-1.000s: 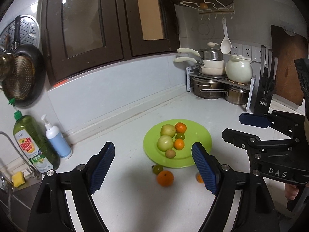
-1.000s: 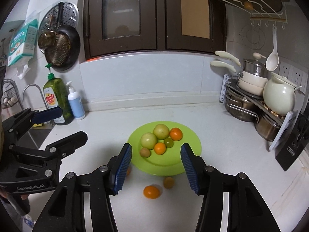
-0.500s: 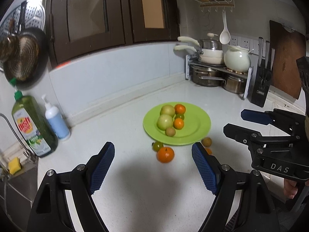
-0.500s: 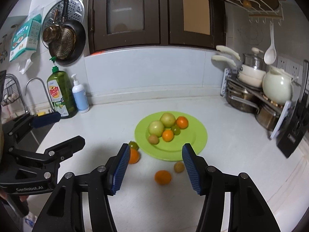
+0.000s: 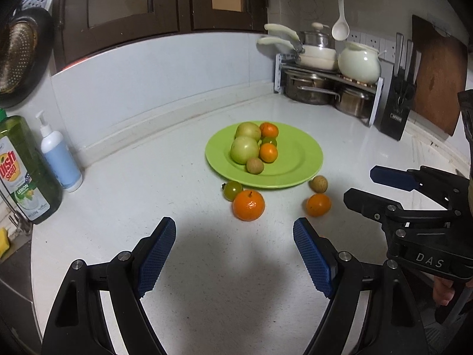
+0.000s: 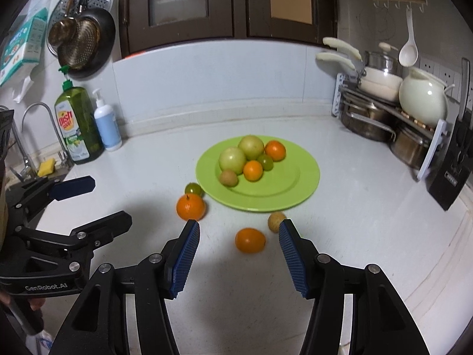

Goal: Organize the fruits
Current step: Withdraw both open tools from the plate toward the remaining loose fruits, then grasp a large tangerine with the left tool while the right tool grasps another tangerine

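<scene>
A green plate point(image 5: 295, 159) point(image 6: 283, 183) on the white counter holds several fruits: pale green apples, small oranges, a green tomato and a brown round fruit. Off the plate lie a large orange point(image 5: 248, 205) point(image 6: 190, 206), a green tomato point(image 5: 232, 190) point(image 6: 193, 188), a small orange point(image 5: 318, 205) point(image 6: 250, 240) and a brown fruit point(image 5: 318, 184) point(image 6: 275, 220). My left gripper point(image 5: 235, 230) is open and empty, just short of the large orange. My right gripper point(image 6: 239, 232) is open and empty, its tips on either side of the small orange.
A dish soap bottle point(image 6: 75, 124) and a white pump bottle point(image 6: 105, 124) stand at the back left by the sink tap point(image 6: 20, 136). A pot rack point(image 6: 393, 118) and a knife block point(image 6: 452, 165) stand at the right. Dark cabinets hang above.
Both grippers have tilted down and pulled back from the plate, so the loose fruits in front of it have come into full view. Both stay open and empty.
</scene>
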A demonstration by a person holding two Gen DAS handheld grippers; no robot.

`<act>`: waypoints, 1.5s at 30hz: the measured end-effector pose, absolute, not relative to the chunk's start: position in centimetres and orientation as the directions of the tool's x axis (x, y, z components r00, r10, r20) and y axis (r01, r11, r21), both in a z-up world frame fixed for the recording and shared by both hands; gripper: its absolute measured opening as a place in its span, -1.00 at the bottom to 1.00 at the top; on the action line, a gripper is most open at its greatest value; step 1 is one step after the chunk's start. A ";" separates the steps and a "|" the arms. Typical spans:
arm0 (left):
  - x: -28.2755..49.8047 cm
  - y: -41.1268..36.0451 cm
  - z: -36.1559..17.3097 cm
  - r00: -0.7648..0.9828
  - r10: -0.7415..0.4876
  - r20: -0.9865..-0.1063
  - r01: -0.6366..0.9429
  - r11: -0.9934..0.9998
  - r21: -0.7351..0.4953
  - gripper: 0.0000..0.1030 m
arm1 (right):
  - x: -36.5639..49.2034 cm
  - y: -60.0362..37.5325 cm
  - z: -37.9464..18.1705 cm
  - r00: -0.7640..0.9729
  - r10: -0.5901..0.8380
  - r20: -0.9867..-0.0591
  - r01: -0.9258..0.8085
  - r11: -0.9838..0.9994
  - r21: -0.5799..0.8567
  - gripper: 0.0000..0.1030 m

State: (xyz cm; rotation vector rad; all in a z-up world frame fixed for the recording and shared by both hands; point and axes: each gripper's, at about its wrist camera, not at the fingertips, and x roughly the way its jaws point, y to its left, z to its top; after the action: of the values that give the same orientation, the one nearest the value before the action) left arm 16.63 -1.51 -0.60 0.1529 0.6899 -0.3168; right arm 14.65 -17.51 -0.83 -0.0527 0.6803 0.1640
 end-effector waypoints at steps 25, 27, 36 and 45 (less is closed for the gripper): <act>23.2 -3.6 -6.0 0.632 -0.233 -0.739 0.410 0.910 0.064 0.46 | 18.5 -18.4 -6.3 0.678 0.091 -0.730 -0.102 0.994 0.029 0.10; 23.6 -3.9 -6.1 0.630 -0.231 -0.741 0.412 0.909 0.067 0.43 | 18.8 -18.6 -6.6 0.673 0.097 -0.734 -0.103 0.994 0.037 0.10; 25.0 -4.7 -6.6 0.620 -0.228 -0.751 0.416 0.907 0.068 0.31 | 19.6 -18.9 -7.2 0.662 0.122 -0.739 -0.104 0.992 0.070 0.10; 25.6 -5.6 -6.8 0.606 -0.229 -0.761 0.426 0.902 0.067 0.05 | 20.1 -19.1 -7.1 0.661 0.140 -0.737 -0.114 0.990 0.086 0.00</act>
State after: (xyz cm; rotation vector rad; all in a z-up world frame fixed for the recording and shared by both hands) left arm 25.58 -5.65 -6.82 0.2530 0.8385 -0.3830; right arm 20.06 -19.15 -7.08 0.0336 0.8361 0.1434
